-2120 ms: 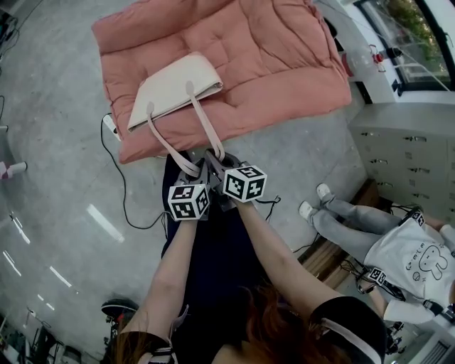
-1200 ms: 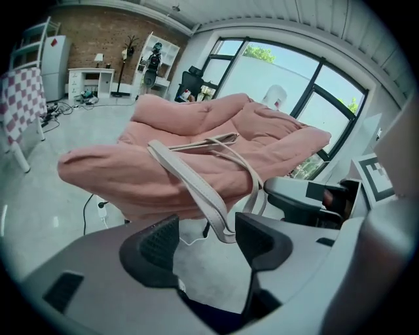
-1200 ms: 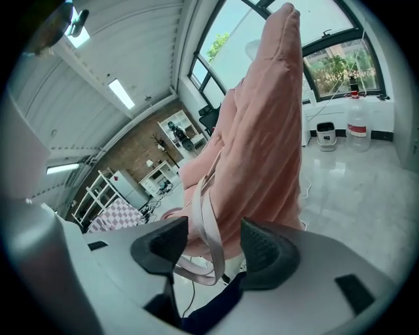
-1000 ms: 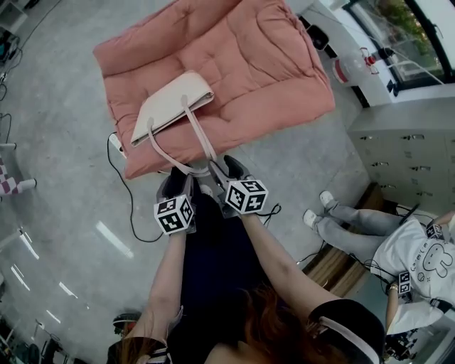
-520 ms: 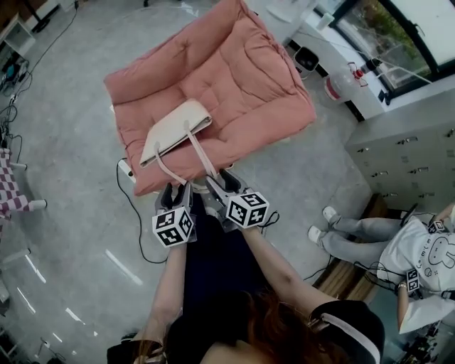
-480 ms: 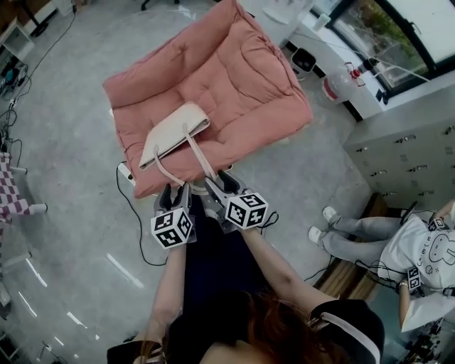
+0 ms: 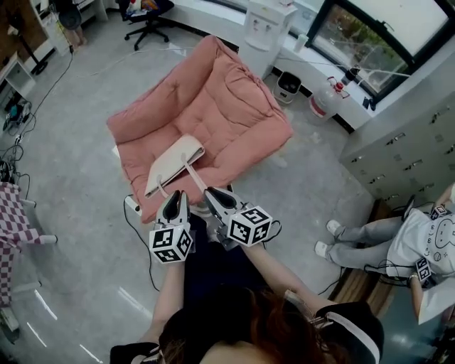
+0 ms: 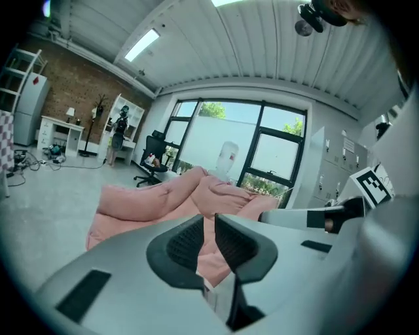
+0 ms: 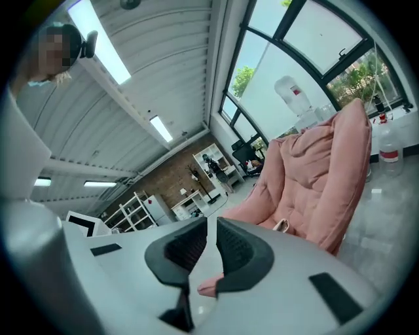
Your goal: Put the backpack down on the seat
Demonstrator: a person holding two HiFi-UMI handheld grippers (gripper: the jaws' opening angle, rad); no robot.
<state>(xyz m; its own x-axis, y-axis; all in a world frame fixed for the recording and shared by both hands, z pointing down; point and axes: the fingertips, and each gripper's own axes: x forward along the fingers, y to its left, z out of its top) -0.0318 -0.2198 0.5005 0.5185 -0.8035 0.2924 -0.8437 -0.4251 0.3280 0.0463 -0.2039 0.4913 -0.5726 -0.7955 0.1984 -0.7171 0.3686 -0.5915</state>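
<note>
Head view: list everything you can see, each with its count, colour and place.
seat: one, pink, on the floor at centre.
bag: one, cream with pale straps, lying on the seat's front part.
water dispenser: one, white, top centre by the window.
water jug: one, pale with a red top, on the floor, upper right.
cabinets: one bank, grey, right edge.
office chair: one, black, top left.
seated person: one, white top, lower right.
left gripper: one, grey with a marker cube, low centre; fingers just been closing, narrow gap, nothing between.
right gripper: one, same look, beside it; fingers likewise, empty.
</note>
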